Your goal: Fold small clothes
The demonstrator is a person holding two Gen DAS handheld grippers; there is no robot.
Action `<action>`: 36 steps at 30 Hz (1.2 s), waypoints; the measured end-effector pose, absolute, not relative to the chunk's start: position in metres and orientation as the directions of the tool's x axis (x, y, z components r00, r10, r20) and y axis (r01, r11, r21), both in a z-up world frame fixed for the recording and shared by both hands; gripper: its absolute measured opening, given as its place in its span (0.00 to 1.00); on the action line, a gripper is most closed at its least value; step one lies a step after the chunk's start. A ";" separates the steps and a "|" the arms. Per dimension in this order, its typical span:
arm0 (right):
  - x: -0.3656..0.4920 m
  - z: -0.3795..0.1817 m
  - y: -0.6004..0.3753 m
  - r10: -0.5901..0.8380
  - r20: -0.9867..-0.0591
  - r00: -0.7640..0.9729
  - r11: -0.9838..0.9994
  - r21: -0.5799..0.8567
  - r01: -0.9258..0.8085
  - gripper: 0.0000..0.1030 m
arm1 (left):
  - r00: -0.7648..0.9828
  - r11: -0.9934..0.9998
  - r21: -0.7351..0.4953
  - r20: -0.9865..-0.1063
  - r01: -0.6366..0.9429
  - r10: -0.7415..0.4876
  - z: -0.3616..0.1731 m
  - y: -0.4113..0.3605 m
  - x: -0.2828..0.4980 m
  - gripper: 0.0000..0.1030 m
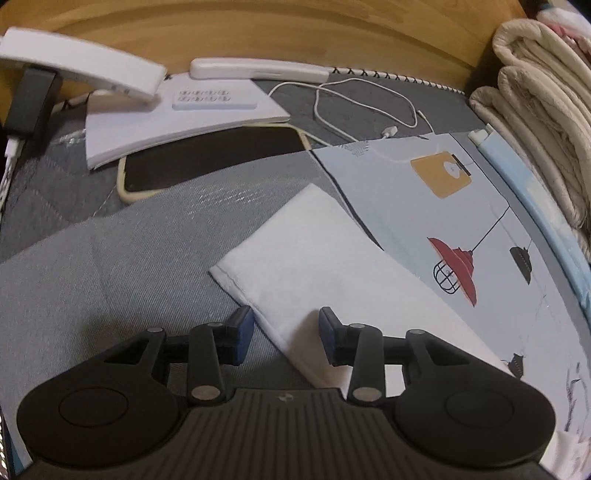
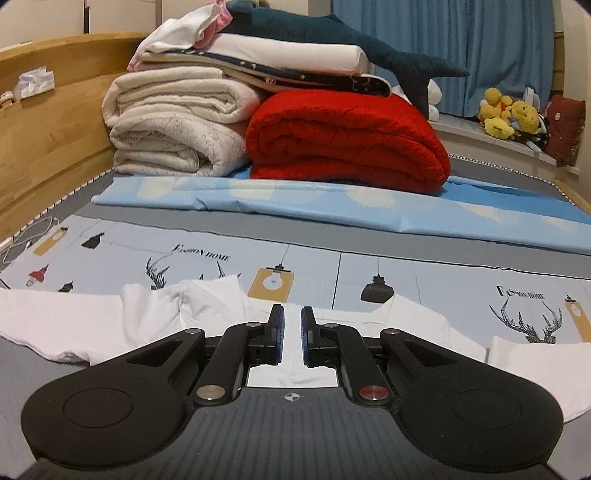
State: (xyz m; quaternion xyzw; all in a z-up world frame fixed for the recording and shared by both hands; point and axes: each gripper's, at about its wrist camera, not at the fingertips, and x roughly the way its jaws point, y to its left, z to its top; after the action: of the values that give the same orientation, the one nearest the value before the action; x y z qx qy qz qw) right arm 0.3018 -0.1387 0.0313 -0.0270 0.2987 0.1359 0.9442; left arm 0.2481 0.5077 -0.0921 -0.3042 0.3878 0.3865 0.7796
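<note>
A white long-sleeved garment lies flat on the bed. In the left wrist view its sleeve (image 1: 314,243) stretches away from me, cuff toward the far left. My left gripper (image 1: 286,334) is open, its blue pads on either side of the sleeve's near part. In the right wrist view the garment's body (image 2: 155,317) spreads across the patterned sheet, with another white part at the right (image 2: 535,365). My right gripper (image 2: 291,336) hovers over the garment's middle with its jaws narrowly apart and nothing between them.
A phone (image 1: 210,162), a white notebook (image 1: 177,122), a white lamp (image 1: 81,66) and a charging cable (image 1: 365,107) lie near the wooden headboard (image 1: 258,33). Folded beige quilts (image 2: 173,125), a red blanket (image 2: 347,140) and a light blue sheet (image 2: 332,203) lie beyond the garment. Plush toys (image 2: 509,114) sit at the far right.
</note>
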 end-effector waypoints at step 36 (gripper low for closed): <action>0.269 0.011 -0.235 0.203 -0.691 0.693 0.952 0.304 0.024 0.10 | 0.684 0.871 -0.490 -0.643 -0.024 -0.343 -0.023 0.017 0.336 0.39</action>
State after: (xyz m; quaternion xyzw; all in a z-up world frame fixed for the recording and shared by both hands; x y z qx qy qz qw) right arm 0.2693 -0.2350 0.0106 0.1460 0.3884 0.0492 0.9085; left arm 0.3356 0.0167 -0.0233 -0.2373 0.3871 -0.0901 0.8864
